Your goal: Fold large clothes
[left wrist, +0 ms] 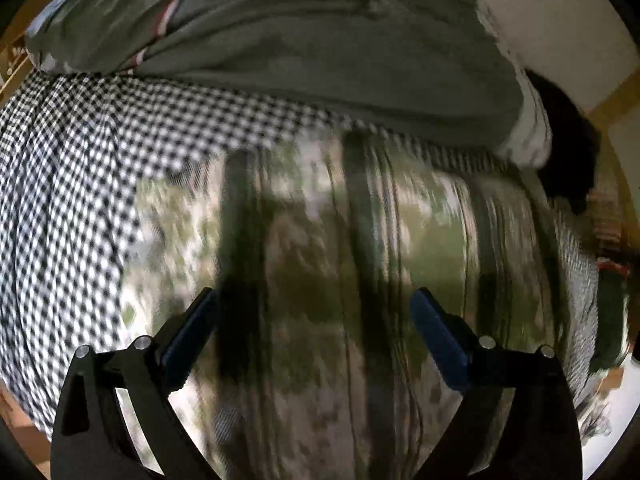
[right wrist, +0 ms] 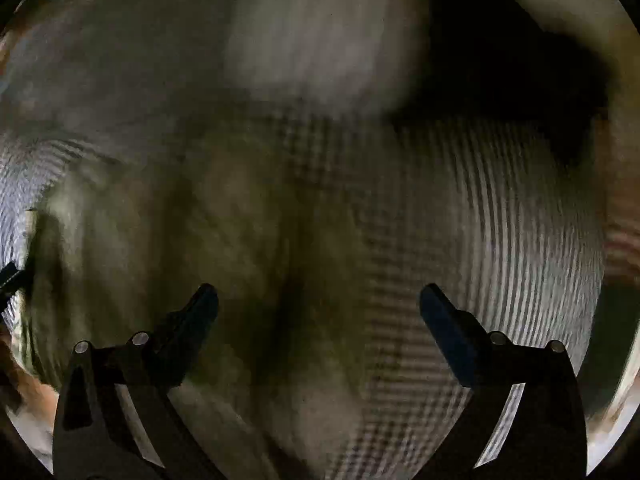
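Note:
A green and white patterned garment (left wrist: 320,248) lies spread on a black-and-white checked sheet (left wrist: 68,184); it is blurred by motion. My left gripper (left wrist: 314,300) is open and empty, just above the garment, with its fingers apart over it. In the right wrist view the same garment (right wrist: 208,232) is dim and blurred. My right gripper (right wrist: 318,296) is open and empty above the garment and the checked sheet (right wrist: 500,220).
A grey pillow or folded cloth with a red and white stripe (left wrist: 260,36) lies at the far side of the bed. A dark cloth (left wrist: 564,148) sits at the right. Wooden bed frame (left wrist: 16,40) shows at the left edge.

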Available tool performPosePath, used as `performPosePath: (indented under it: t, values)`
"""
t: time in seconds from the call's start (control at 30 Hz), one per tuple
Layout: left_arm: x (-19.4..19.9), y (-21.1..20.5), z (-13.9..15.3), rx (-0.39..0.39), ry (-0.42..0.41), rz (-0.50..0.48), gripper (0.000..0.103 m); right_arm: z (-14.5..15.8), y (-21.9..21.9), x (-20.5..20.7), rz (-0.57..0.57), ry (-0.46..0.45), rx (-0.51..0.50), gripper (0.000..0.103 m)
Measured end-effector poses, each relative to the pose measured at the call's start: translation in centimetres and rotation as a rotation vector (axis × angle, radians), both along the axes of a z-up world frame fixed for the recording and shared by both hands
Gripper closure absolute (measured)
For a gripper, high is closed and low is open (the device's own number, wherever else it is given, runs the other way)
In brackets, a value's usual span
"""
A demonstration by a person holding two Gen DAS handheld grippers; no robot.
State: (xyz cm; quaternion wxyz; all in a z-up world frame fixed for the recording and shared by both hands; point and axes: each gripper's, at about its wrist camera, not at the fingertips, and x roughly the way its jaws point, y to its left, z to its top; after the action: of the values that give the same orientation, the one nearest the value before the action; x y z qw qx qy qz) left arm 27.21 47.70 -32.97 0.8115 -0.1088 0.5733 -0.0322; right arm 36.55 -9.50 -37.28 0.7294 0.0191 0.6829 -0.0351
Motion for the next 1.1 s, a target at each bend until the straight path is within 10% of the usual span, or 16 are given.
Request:
performPosePath:
  t: [0.17,0.33,0.57,0.73,0.8,0.83,0.93,1.1]
  values:
    - [-3.2,-0.7,-4.5,0.004,0.065,-0.017,0.009,-6.8,-4.2,-9.3,-0.27,0.133,0.349,0.005]
    - [-4.2,-2.2,-5.8,0.093,0.062,-0.106,0.009,-7.6,-1.6,-9.5,-0.179,0.057,0.405,0.071]
    - [-4.6,1.0,-6.7,0.169,0.101,-0.041,0.009,-5.7,-10.0,-11.8,-0.408,-0.101,0.498,0.086]
    - [-4.4,1.4,-5.9,0.141,0.105,-0.042,0.009,-4.1,-10.2,-10.4,-0.323,-0.097,0.405,0.078]
    - [-3.4,0.1,-3.1,0.107,0.042,-0.05,0.009,0.4,-7.7,-9.2,-0.198,-0.203,0.272,0.01]
    - [-3.3,-0.8,-1.8,0.111,0.014,-0.062,0.009,4.1,-6.4,-8.9,-0.124,-0.319,0.15,0.004]
    - [-3.3,-4.9,1.5,0.096,-0.051,-0.095,0.009,7.8,-1.8,-6.5,0.085,-0.361,0.122,0.004]
    - [-3.0,-10.6,-2.1,0.179,0.038,-0.129,0.009,2.1,10.8,-3.9,0.223,-0.163,0.093,0.004]
